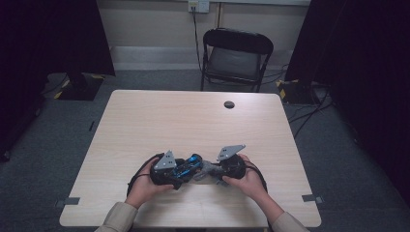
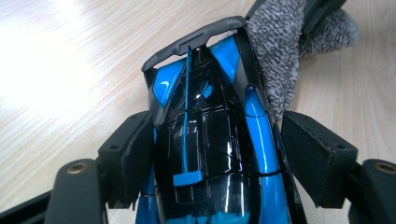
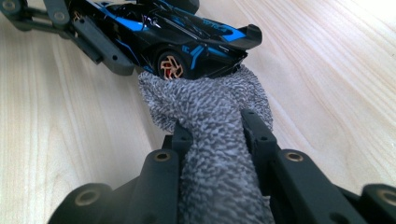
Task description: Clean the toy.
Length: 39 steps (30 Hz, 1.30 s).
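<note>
The toy car (image 2: 210,140) sits on the bench (image 1: 193,116), its long axis running between the left gripper's (image 2: 210,154) loosened jaws, rear wing pointing away. The right gripper (image 3: 217,135), jaws clamped on the grey cloth (image 3: 210,107), presses it against the car's tail beside the rear wheel

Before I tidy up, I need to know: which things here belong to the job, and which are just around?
In the job:
toy car
grey cloth
left gripper
right gripper

Just around:
chair
table
wall socket
</note>
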{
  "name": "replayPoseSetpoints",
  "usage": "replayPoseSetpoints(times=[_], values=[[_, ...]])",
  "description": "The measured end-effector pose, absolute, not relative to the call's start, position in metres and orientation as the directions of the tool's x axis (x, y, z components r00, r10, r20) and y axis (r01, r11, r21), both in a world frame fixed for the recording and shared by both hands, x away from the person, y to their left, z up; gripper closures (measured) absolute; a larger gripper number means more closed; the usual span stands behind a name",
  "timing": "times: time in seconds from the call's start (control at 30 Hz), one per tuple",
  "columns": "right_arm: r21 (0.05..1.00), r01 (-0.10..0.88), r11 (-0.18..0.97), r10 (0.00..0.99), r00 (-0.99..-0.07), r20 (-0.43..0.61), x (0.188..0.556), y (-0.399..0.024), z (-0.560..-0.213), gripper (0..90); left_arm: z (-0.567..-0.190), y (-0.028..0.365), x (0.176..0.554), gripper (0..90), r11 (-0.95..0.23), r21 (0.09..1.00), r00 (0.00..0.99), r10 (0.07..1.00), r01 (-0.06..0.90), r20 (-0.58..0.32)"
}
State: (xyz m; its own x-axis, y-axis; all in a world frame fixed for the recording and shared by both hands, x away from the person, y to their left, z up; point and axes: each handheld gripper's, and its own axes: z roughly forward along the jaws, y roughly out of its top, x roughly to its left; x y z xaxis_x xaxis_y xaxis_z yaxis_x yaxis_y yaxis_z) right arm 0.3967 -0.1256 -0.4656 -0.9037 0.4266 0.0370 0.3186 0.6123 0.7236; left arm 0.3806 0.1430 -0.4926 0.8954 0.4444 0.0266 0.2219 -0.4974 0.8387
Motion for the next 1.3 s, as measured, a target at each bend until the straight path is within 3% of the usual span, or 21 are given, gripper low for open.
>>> replayPoseSetpoints(times=[0.23, 0.33, 1.03, 1.3], values=[[0.725, 0.324, 0.608, 0.427, -0.903, 0.045, 0.396, -0.126, -0.468, 71.1, -0.496, 0.141, 0.378, 24.2, -0.504, 0.844, 0.898, 0.435, 0.181, 0.067], [0.725, 0.325, 0.608, 0.426, -0.903, 0.048, 0.396, -0.126, -0.468, 71.2, -0.493, 0.143, 0.377, 29.9, -0.523, 0.833, 0.89, 0.448, 0.183, 0.085], [0.724, 0.333, 0.603, 0.435, -0.899, 0.051, 0.402, -0.125, -0.469, 71.1, -0.49, 0.171, 0.402, 31.7, -0.361, 0.833, 0.829, 0.526, 0.42, -0.19], [0.73, 0.329, 0.6, 0.432, -0.9, 0.051, 0.403, -0.121, -0.469, 71.1, -0.49, 0.171, 0.403, 31.7, -0.37, 0.834, 0.835, 0.52, 0.41, -0.18]])
